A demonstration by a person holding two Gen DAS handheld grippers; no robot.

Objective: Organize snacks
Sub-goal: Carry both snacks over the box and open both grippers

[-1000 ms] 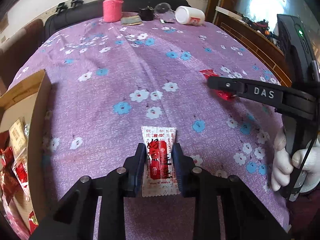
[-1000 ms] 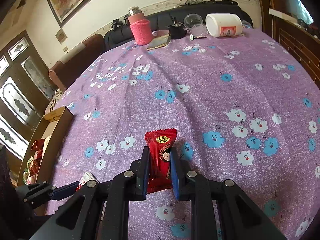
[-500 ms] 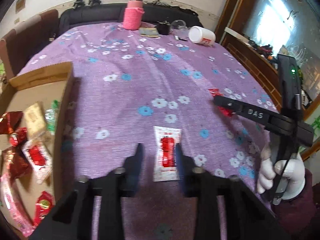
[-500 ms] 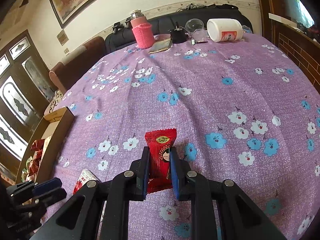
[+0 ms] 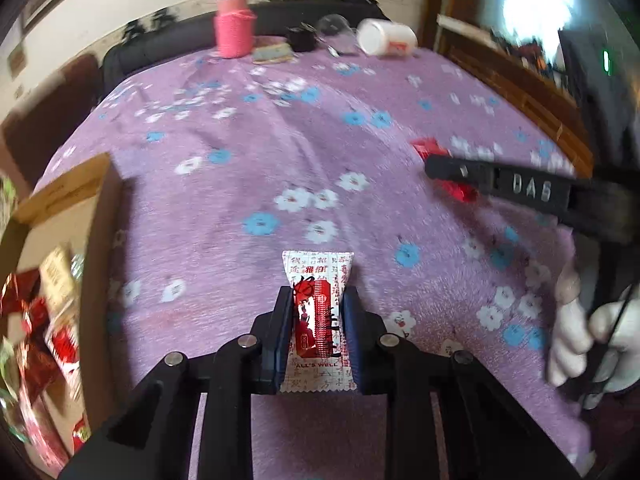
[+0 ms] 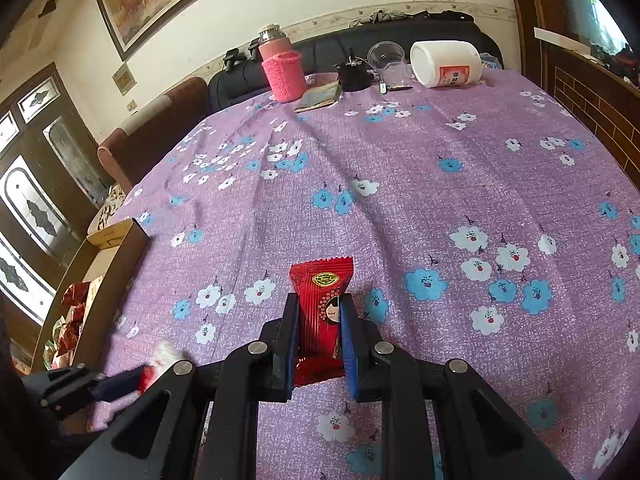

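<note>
My left gripper (image 5: 317, 302) is shut on a white and red snack packet (image 5: 318, 320) and holds it above the purple flowered cloth (image 5: 280, 152). My right gripper (image 6: 319, 308) is shut on a red snack packet (image 6: 322, 312) with a cartoon face. The right gripper also shows at the right of the left wrist view (image 5: 436, 170), with the red packet (image 5: 430, 148) in it. The cardboard box (image 5: 100, 216) with several snacks inside lies at the left; it also shows in the right wrist view (image 6: 116, 240).
At the table's far edge stand a pink flask (image 6: 282, 72), a small book (image 6: 320, 96), a black pot (image 6: 354, 76), a clear cup (image 6: 386, 60) and a white jar on its side (image 6: 444, 64). A dark sofa runs behind the table.
The left gripper was shut on the white packet, opened for a moment, and is shut on it again, lifted and swung. The right gripper has kept hold of the red packet.
</note>
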